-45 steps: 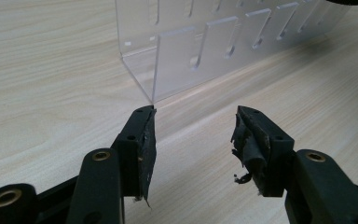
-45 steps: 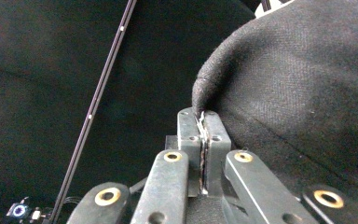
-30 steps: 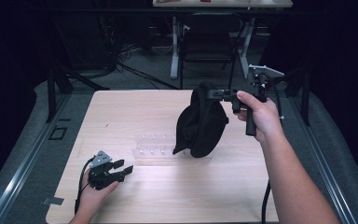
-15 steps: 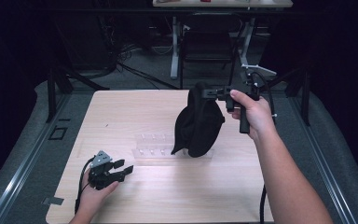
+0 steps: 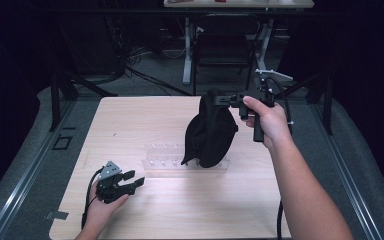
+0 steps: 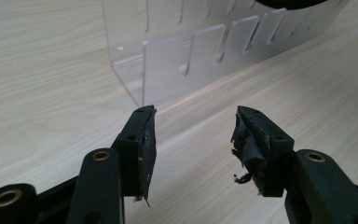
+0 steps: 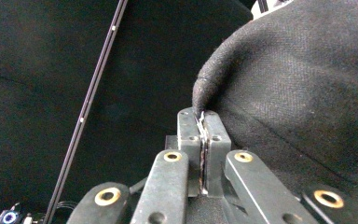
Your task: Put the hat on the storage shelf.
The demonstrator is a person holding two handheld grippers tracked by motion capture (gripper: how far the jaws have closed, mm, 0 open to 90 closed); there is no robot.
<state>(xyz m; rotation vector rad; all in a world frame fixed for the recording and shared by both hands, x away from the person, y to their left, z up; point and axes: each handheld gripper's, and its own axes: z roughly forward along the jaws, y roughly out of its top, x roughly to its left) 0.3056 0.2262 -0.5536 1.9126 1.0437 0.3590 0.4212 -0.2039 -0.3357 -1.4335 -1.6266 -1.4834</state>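
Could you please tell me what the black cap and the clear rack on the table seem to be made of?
The black cap looks like woven fabric, matte: the right gripper view shows a coarse weave and a stitched edge. The clear rack seems to be acrylic or similar rigid plastic, glossy: it is see-through, with cut slots. The table looks like pale wood grain, possibly laminate.

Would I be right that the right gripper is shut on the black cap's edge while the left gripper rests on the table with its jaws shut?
Not quite: the left gripper has its jaws open, as the left gripper view shows. The right gripper is indeed shut on the black cap.
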